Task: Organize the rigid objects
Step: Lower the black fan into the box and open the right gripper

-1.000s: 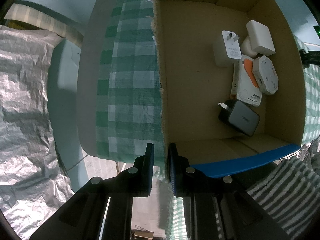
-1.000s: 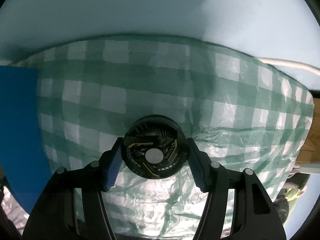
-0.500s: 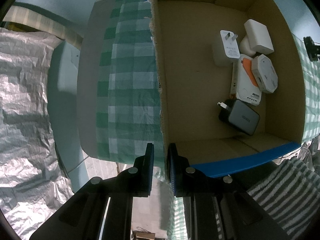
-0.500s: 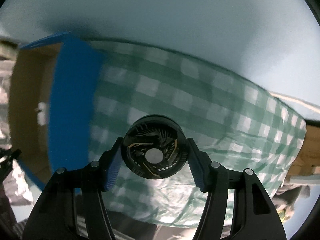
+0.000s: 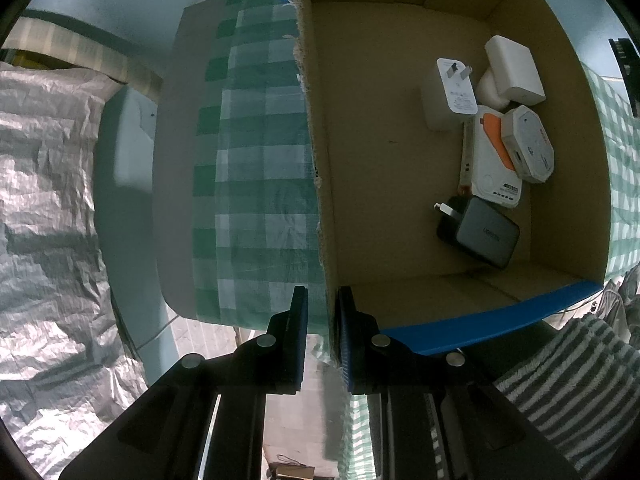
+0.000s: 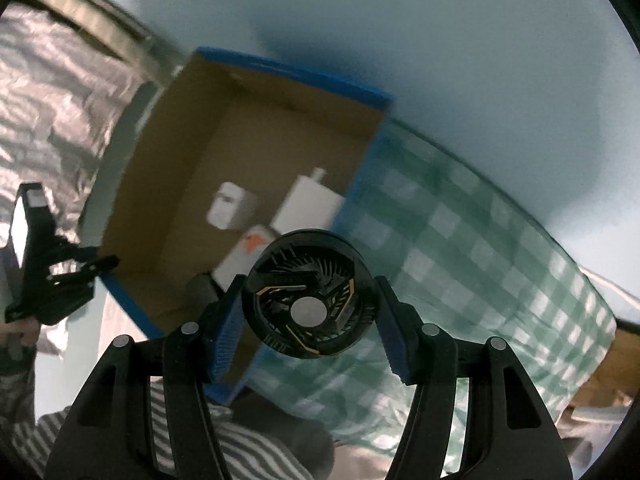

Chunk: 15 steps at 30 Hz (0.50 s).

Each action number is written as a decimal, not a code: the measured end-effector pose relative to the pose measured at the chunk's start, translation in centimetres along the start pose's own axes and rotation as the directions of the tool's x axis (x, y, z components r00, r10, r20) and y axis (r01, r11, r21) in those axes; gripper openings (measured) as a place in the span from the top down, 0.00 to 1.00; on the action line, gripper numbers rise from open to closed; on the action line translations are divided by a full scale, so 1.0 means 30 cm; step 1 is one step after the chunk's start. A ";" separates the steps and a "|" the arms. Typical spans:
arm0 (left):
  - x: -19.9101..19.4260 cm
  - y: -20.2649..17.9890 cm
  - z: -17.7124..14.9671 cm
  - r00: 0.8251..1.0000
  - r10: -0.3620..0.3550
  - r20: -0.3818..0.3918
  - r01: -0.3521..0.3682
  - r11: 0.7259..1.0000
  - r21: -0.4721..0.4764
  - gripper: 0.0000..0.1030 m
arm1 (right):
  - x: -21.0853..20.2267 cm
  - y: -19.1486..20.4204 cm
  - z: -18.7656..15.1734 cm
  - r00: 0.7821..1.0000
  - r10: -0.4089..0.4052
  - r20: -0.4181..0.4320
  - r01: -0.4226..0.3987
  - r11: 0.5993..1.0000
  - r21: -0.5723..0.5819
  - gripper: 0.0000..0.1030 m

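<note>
Your right claw (image 6: 306, 322) has carried the round black fan (image 6: 306, 294) it grips from the checked cloth (image 6: 460, 256) to the cardboard box (image 6: 256, 136) — ready to drop in — while your left claw (image 5: 323, 334) pinches the box wall.

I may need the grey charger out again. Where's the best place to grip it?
Grip the grey charger across its two long flat sides, coming from straight above. It lies flat on the box floor, prongs pointing toward open floor, with free space on that side.
</note>
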<state>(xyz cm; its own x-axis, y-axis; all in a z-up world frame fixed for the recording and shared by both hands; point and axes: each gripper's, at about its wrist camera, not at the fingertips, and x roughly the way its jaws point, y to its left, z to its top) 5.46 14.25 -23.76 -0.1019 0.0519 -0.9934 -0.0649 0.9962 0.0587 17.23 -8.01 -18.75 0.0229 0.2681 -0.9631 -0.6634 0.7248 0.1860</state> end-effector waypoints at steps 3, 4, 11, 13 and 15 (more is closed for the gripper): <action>0.001 0.001 0.000 1.000 -0.002 0.000 0.002 1.000 -0.001 0.85 | 0.021 0.051 0.002 1.000 0.006 -0.011 -0.006 0.999 -0.032 0.40; 0.000 0.001 0.000 1.000 -0.003 0.001 0.003 1.000 -0.002 0.85 | 0.027 0.071 0.001 1.000 0.007 -0.015 -0.008 0.999 -0.045 0.40; 0.000 0.002 0.002 1.000 -0.005 0.002 0.005 1.000 -0.004 0.85 | 0.094 0.150 -0.008 0.998 -0.003 -0.061 -0.004 0.995 -0.101 0.40; 0.000 0.003 0.002 1.000 -0.006 0.002 0.006 1.000 -0.003 0.85 | 0.125 0.157 -0.015 0.997 -0.010 -0.077 0.001 0.994 -0.107 0.40; -0.001 0.003 0.002 1.000 -0.006 0.002 0.006 1.000 -0.004 0.85 | 0.148 0.166 -0.023 0.996 -0.008 -0.085 -0.002 0.993 -0.115 0.40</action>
<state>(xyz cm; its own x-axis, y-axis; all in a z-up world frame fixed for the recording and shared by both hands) 5.52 14.34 -23.72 -0.0991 0.0456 -0.9940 -0.0697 0.9962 0.0526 13.51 -3.65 -22.22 -0.0357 0.2074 -0.9776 -0.7451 0.6464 0.1644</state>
